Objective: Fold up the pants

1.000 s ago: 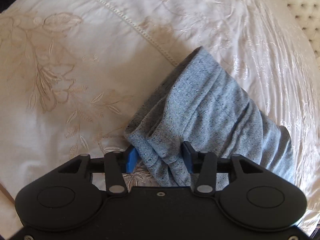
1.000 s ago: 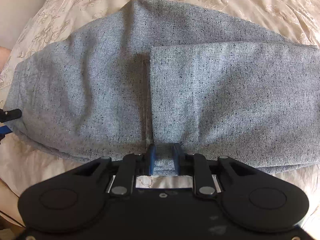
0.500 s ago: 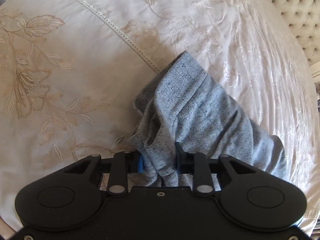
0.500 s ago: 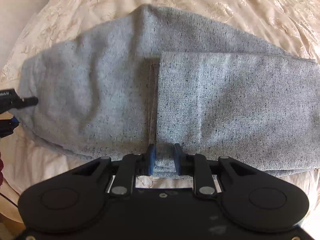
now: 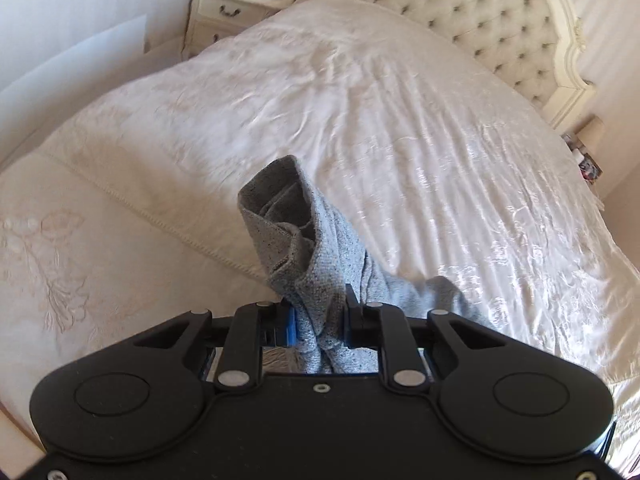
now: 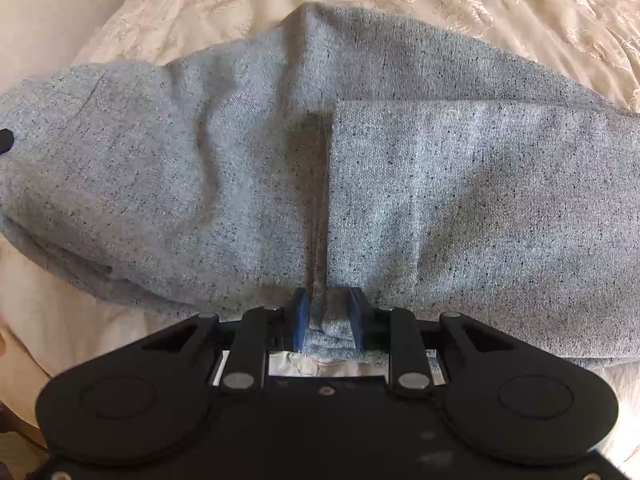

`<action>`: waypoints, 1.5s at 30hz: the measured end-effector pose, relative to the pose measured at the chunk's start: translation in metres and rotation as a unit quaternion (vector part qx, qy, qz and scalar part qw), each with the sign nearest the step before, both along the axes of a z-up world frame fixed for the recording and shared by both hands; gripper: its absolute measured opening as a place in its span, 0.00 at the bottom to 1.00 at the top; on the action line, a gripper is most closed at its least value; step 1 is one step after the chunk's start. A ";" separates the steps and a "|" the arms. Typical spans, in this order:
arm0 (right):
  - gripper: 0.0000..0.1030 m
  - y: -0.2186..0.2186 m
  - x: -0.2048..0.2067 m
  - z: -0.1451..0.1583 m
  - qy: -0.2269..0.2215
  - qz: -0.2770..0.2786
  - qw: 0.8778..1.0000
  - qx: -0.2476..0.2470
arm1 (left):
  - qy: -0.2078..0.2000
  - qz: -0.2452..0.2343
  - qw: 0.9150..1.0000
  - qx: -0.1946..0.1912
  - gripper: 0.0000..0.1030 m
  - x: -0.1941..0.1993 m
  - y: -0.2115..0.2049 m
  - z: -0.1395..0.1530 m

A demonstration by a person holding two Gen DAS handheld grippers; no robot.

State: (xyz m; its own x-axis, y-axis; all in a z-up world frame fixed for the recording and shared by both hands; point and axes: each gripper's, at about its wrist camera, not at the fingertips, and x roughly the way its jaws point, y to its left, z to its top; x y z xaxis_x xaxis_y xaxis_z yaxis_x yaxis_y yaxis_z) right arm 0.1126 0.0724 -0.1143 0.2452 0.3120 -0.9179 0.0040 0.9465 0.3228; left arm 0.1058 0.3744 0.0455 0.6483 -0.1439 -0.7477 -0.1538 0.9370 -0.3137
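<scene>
The grey speckled pants (image 6: 280, 168) lie partly folded on the cream bedspread (image 6: 520, 12). My right gripper (image 6: 328, 320) is shut on the near edge of the pants, where a folded layer ends in a straight vertical edge. My left gripper (image 5: 318, 326) is shut on a bunched end of the pants (image 5: 304, 248) and holds it lifted above the bed, the open hem standing up. A black tip of the left gripper (image 6: 5, 140) shows at the far left of the right wrist view.
The bedspread (image 5: 400, 120) stretches to a tufted cream headboard (image 5: 500, 28). A cream nightstand (image 5: 224, 12) with small items stands at the back left. A second nightstand with items (image 5: 588, 152) is at the right.
My left gripper has lifted and tilted up with the pant end, so the view now takes in the headboard. The pants' left part has risen. My right gripper has kept its grip.
</scene>
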 end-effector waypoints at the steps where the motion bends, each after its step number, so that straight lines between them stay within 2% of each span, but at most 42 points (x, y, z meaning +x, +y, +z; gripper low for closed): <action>1: 0.25 -0.010 -0.002 0.006 -0.006 -0.006 1.000 0.010 | -0.014 -0.012 1.000 0.011 0.25 -0.004 -0.013 0.013; 5: 0.25 -0.061 -0.018 0.029 -0.035 -0.029 0.998 0.035 | -0.073 -0.081 0.992 0.064 0.25 -0.017 -0.087 0.063; 7: 0.25 -0.094 -0.028 0.036 -0.046 -0.043 0.997 0.041 | -0.091 -0.123 0.985 0.075 0.25 -0.023 -0.131 0.076; 9: 0.25 -0.128 -0.038 0.039 -0.050 -0.056 0.996 0.039 | -0.094 -0.165 0.979 0.074 0.25 -0.024 -0.176 0.076; 11: 0.25 -0.164 -0.047 0.037 -0.047 -0.075 0.996 0.032 | -0.084 -0.213 0.971 0.069 0.26 -0.021 -0.230 0.058; 12: 0.25 -0.182 -0.052 0.036 -0.044 -0.087 0.995 0.026 | -0.070 -0.234 0.967 0.070 0.31 -0.019 -0.255 0.045; 14: 0.25 -0.215 -0.060 0.031 -0.032 -0.112 0.993 0.014 | -0.027 -0.271 0.960 0.062 0.32 -0.016 -0.302 0.008; 17: 0.25 -0.264 -0.076 0.029 -0.021 -0.144 0.989 0.001 | 0.053 -0.277 0.959 0.010 0.28 -0.012 -0.339 -0.040; 18: 0.25 -0.277 -0.081 0.030 -0.021 -0.147 0.989 -0.002 | 0.069 -0.271 0.960 0.007 0.28 -0.017 -0.345 -0.047; 20: 0.25 -0.295 -0.084 0.033 -0.024 -0.144 0.989 -0.010 | 0.091 -0.259 0.962 0.007 0.28 -0.020 -0.345 -0.055; 22: 0.25 -0.303 -0.080 0.036 -0.032 -0.131 0.991 -0.015 | 0.092 -0.237 0.967 0.011 0.28 -0.030 -0.333 -0.054; 26: 0.25 -0.293 -0.054 0.035 -0.050 -0.098 0.994 -0.011 | 0.106 -0.174 0.977 0.061 0.28 -0.018 -0.295 -0.063; 29: 0.25 -0.274 -0.031 0.041 -0.077 -0.064 0.995 -0.007 | 0.122 -0.133 0.980 0.079 0.28 -0.006 -0.264 -0.077; 31: 0.25 -0.261 -0.021 0.043 -0.086 -0.044 0.995 -0.005 | 0.135 -0.128 0.978 0.092 0.28 0.001 -0.253 -0.088; 32: 0.25 -0.256 -0.017 0.039 -0.083 -0.044 0.996 -0.003 | 0.152 -0.138 0.974 0.099 0.28 0.002 -0.248 -0.099; 35: 0.25 -0.241 -0.013 0.010 -0.022 -0.048 0.999 -0.012 | 0.237 -0.152 0.953 0.112 0.30 0.002 -0.236 -0.142; 36: 0.26 -0.235 -0.015 -0.002 0.009 -0.048 0.999 -0.023 | 0.239 -0.147 0.954 0.108 0.32 -0.002 -0.230 -0.148; 37: 0.25 -0.233 -0.021 -0.009 0.020 -0.050 0.998 -0.026 | 0.234 -0.140 0.957 0.095 0.33 -0.006 -0.223 -0.150; 40: 0.26 -0.238 -0.033 -0.004 0.020 -0.075 0.997 -0.021 | 0.234 -0.144 0.959 0.067 0.32 -0.007 -0.213 -0.139; 42: 0.26 -0.245 -0.037 0.004 0.017 -0.092 0.996 -0.010 | 0.211 -0.152 0.963 0.072 0.32 -0.007 -0.209 -0.124; 45: 0.26 -0.257 -0.039 0.019 -0.014 -0.121 0.992 -0.018 | 0.177 -0.139 0.972 0.072 0.32 0.004 -0.195 -0.105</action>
State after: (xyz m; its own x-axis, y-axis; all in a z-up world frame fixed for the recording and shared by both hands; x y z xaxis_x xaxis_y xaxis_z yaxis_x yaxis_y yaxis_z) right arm 0.0739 -0.1844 -0.0955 0.3348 0.2076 -0.9191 0.2247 0.9297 0.2919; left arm 0.1094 0.1791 -0.0599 0.2979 -0.1549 -0.9419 0.0375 0.9879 -0.1506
